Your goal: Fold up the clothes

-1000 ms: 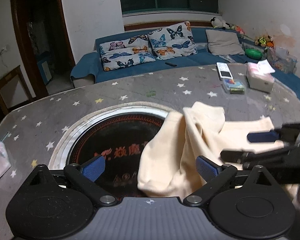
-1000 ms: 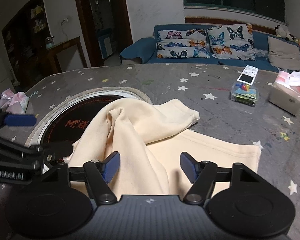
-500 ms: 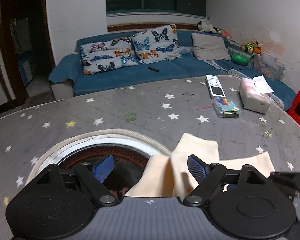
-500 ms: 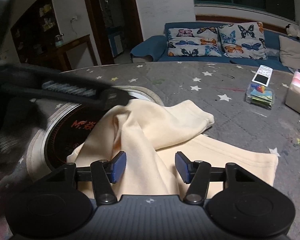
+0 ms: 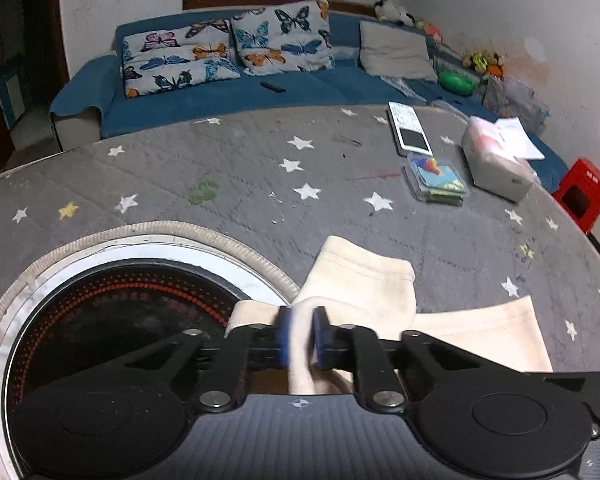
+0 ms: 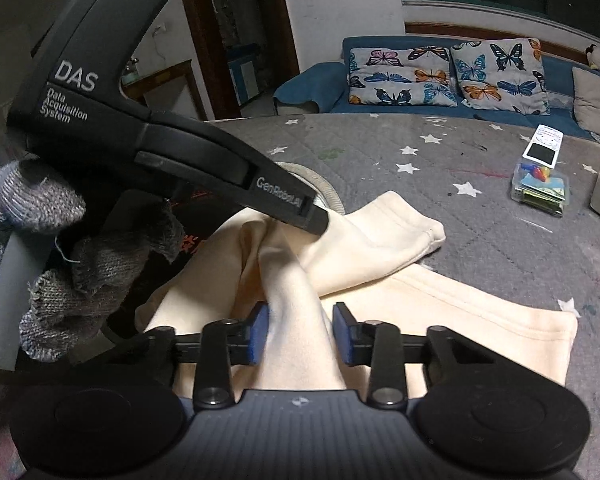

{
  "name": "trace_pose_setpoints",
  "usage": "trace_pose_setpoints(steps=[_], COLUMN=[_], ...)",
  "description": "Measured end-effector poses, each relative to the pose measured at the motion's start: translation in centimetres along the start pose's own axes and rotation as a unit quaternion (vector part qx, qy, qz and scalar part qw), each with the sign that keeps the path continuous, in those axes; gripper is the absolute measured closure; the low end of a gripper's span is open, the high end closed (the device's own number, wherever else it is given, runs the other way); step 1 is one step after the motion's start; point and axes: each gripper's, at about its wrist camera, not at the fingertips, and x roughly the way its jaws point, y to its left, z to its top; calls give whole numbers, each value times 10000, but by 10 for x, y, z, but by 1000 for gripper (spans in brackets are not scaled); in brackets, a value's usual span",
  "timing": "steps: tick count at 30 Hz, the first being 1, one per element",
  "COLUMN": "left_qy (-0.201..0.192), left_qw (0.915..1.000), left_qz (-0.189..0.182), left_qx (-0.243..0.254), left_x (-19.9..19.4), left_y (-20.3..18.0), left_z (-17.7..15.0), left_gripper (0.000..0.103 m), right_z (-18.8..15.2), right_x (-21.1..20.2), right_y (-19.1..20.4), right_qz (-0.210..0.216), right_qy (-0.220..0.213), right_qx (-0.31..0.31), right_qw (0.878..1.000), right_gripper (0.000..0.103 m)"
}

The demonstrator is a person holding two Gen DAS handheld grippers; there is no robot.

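Note:
A cream garment (image 5: 364,280) lies bunched on the grey star-patterned table cover (image 5: 220,184), partly over a round black heater plate (image 5: 112,312). My left gripper (image 5: 300,338) is shut on a raised fold of the garment. In the right wrist view the garment (image 6: 380,248) spreads ahead, and a ridge of it runs up between the blue pads of my right gripper (image 6: 300,334), which stand a little apart with cloth between them. The left gripper's black body (image 6: 172,148) and a gloved hand (image 6: 80,264) cross that view on the left.
A white remote (image 5: 410,130), a clear box of coloured items (image 5: 436,178) and a tissue pack (image 5: 496,160) lie at the table's far right. A blue sofa with butterfly pillows (image 5: 228,56) stands behind. A red stool (image 5: 582,192) is beyond the right edge.
My left gripper moved in over the garment and closed on a fold. My right gripper's pads narrowed around the cloth ridge.

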Motion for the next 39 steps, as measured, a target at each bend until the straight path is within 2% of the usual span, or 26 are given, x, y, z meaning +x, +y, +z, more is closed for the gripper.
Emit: trace_pose_setpoints(steps=[3, 6, 14, 18, 23, 28, 35, 39], left_qy=[-170, -376, -837, -1022, -1337, -1573, -1350, -1261], left_qw=[9998, 9989, 9930, 9887, 9782, 9629, 9473, 9411], left_qz=[34, 101, 444, 706, 1005, 1461, 1934, 2055], left_qx=[-120, -271, -710, -839, -1233, -1636, -2170, -2372], left_x=[-7, -19, -56, -76, -114, -156, -194, -208], left_y=[4, 10, 33, 43, 66, 94, 125, 127], left_z=[-3, -5, -16, -31, -58, -98, -162, -190], left_gripper=[96, 96, 97, 97, 97, 97, 97, 97], right_z=[-2, -3, -5, -11, -25, -51, -93, -118], right_x=[-3, -9, -39, -64, -101, -143, -183, -198], right_y=[-3, -5, -14, -24, -45, -69, -97, -108], right_qz=[-20, -53, -343, -625, -1038, -1465, -1899, -2091], right_qy=[-21, -107, -427, -632, -881, -1154, -1303, -1266], right_qx=[80, 127, 258, 404, 704, 1151, 1759, 2036], right_qw=[10000, 9998, 9982, 9952, 9882, 9757, 9571, 9480], right_gripper=[87, 92, 96, 96, 96, 96, 96, 96])
